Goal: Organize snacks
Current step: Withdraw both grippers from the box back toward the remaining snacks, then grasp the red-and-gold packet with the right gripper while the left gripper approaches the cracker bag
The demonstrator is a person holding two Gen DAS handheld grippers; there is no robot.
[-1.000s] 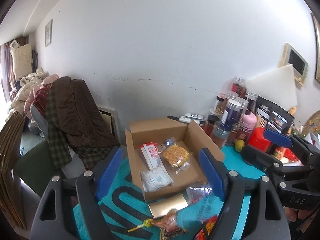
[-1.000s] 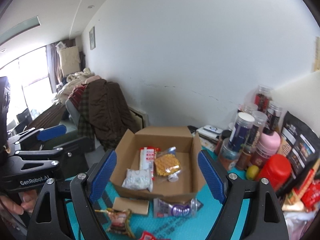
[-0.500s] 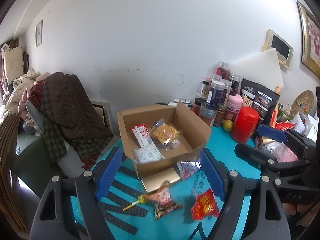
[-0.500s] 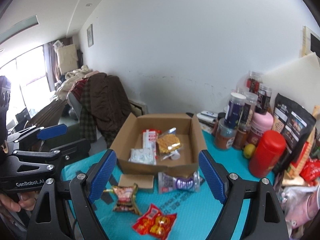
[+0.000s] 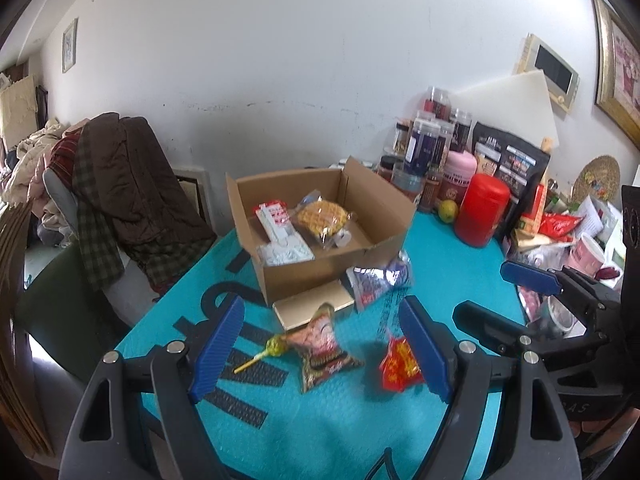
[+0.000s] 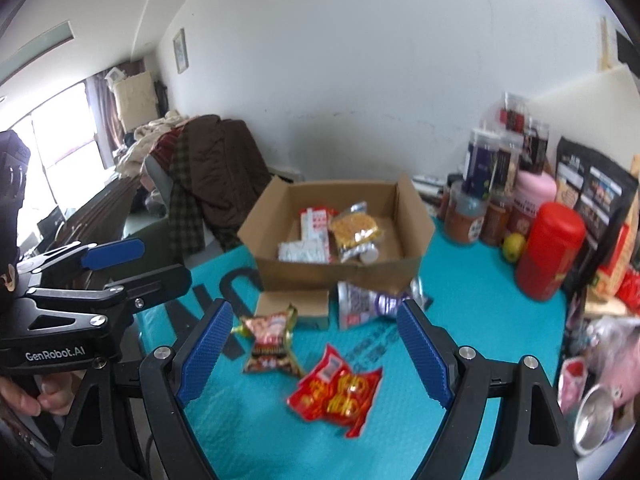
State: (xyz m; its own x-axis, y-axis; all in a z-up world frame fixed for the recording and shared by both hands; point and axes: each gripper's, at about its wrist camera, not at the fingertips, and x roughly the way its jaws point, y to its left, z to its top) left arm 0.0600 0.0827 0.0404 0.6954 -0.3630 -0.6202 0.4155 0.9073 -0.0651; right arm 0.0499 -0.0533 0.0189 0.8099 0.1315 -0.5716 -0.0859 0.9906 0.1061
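1. Both cameras have pulled back and tipped down since the earlier frames, so the loose packets in front of the cardboard box (image 5: 320, 236) now show between the fingers.
2. On the teal table (image 5: 452, 264) the box sits open near the wall, already holding a yellow snack bag (image 5: 323, 216), a red-and-white pack and a white pouch.
3. Left gripper (image 5: 320, 346) and right gripper (image 6: 314, 354) hover above the table, jaws spread wide and holding nothing.
4. Still loose: a silver-purple bag (image 6: 368, 304) leaning on the box front, a flat tan box (image 5: 314, 308), a brown-red packet (image 6: 272, 340), a red packet (image 6: 340, 392) and a lollipop (image 5: 264, 354).
5. Risks, as I judge them: flat foil packets may slide away as the jaws close. The lollipop stick looks partly tucked beside the brown-red packet, though blur hides it, so lifting one could drag the other. The two grippers hover close together and could clash over the same packet.
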